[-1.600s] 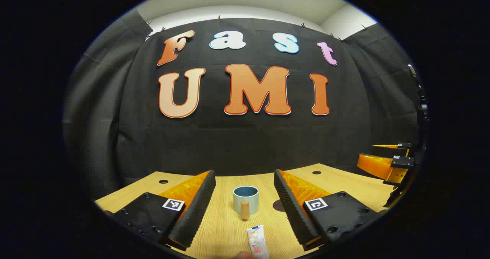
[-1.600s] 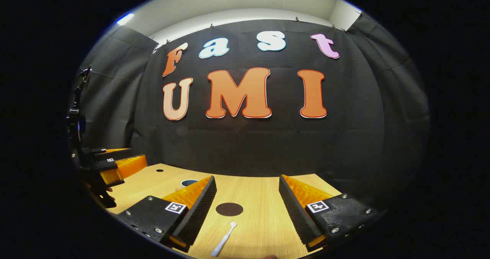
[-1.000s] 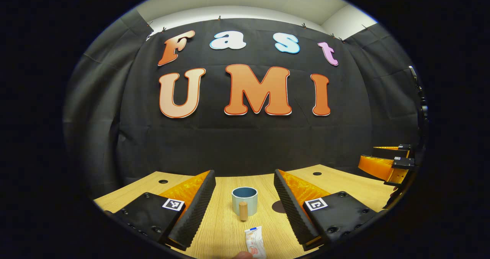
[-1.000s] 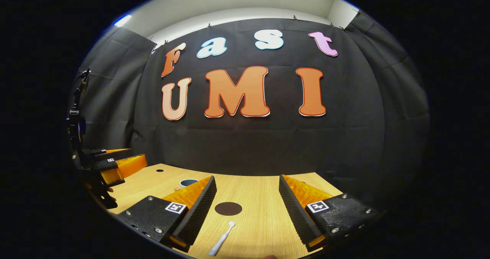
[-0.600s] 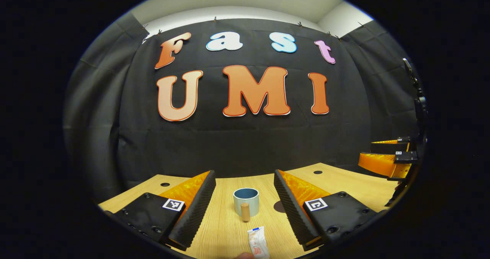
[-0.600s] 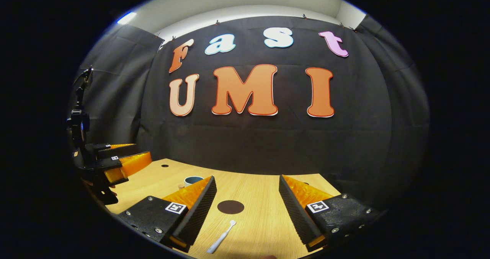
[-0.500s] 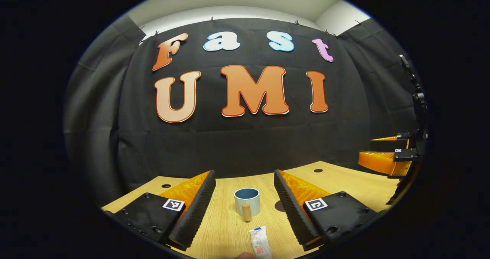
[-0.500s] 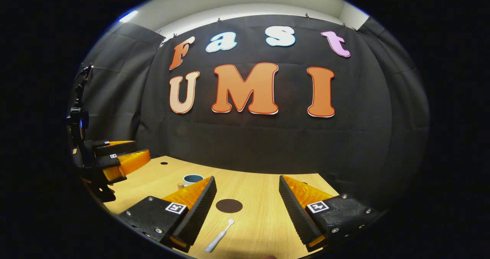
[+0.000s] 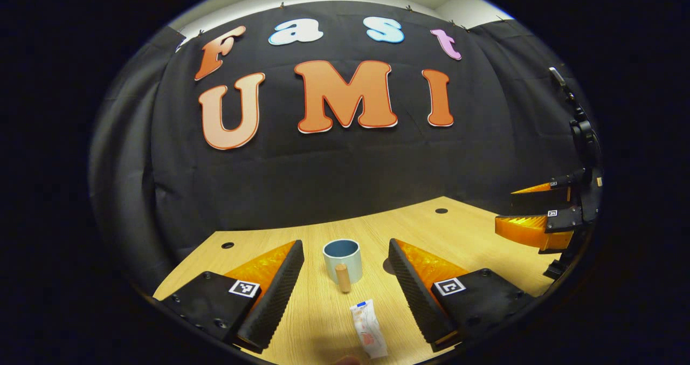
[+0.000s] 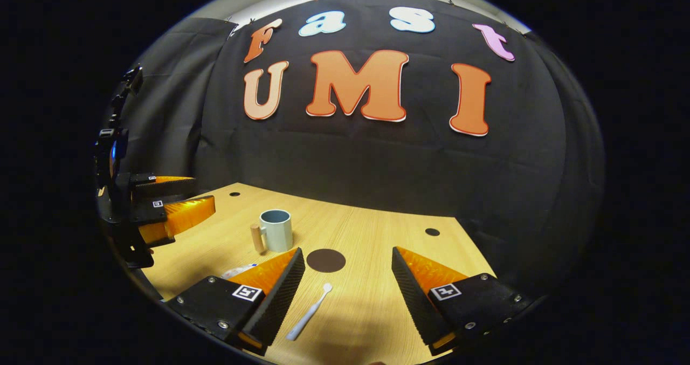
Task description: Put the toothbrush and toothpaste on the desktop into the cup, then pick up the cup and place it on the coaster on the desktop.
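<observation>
Hovering above the near edge of the wooden bench (image 9: 474,235), left gripper (image 9: 345,279) with fingers spread wide, nothing between them. Straight ahead in the left gripper view: pale blue cup (image 9: 342,256) standing upright toward the middle of the bench, its wooden handle (image 9: 342,277) turned to the near edge. Closer still, toothpaste (image 9: 368,329) lying flat by the near edge, apart from the cup and from both fingers. Partly hidden behind one finger, a sliver of the dark round coaster (image 9: 387,265), just beside the cup.

Held likewise above the near edge, right gripper (image 10: 347,284), fingers wide apart and gripping nothing. Between those fingers in the right gripper view: white toothbrush (image 10: 308,311) lying flat on the bench, head pointing toward the coaster (image 10: 325,260), a small gap between the two. Farther off toward the bench's left side, the cup (image 10: 277,230), empty as far as can be seen, with the toothpaste (image 10: 237,270) peeking out beside a finger.
</observation>
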A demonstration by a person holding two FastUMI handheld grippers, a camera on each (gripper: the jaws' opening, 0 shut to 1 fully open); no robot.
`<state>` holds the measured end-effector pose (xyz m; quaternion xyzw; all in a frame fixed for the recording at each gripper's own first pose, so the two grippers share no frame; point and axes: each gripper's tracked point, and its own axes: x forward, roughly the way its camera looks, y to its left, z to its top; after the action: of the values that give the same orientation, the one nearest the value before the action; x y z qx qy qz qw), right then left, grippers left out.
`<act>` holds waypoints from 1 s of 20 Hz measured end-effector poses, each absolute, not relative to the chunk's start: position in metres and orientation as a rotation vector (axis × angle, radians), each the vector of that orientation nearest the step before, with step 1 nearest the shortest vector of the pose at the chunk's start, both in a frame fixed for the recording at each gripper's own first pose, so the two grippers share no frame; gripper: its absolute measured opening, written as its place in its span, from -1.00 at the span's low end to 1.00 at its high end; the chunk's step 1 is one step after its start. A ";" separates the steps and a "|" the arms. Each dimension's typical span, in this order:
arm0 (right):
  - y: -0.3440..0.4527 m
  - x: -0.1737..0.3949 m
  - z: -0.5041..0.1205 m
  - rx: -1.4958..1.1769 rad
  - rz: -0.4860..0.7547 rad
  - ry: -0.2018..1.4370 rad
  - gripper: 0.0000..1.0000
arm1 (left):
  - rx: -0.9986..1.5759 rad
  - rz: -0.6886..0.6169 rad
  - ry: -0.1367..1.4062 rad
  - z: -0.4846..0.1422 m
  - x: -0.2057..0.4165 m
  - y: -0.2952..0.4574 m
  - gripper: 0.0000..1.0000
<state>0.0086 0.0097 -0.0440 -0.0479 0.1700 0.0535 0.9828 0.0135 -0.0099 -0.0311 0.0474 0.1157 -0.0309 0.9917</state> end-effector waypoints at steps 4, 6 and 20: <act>0.021 0.010 -0.065 -0.096 0.156 0.484 0.95 | 0.108 -0.064 0.308 -0.043 0.019 -0.007 1.00; 0.027 0.009 -0.075 -0.077 0.179 0.552 0.93 | 0.095 -0.077 0.376 -0.057 0.021 -0.007 1.00; 0.038 -0.002 -0.129 0.107 0.227 0.940 0.80 | -0.177 -0.208 0.950 -0.169 0.004 -0.012 0.98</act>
<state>-0.0018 0.0378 -0.1286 0.0513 0.4518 0.1092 0.8839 0.0042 -0.0122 -0.1695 -0.0848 0.4559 -0.1000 0.8803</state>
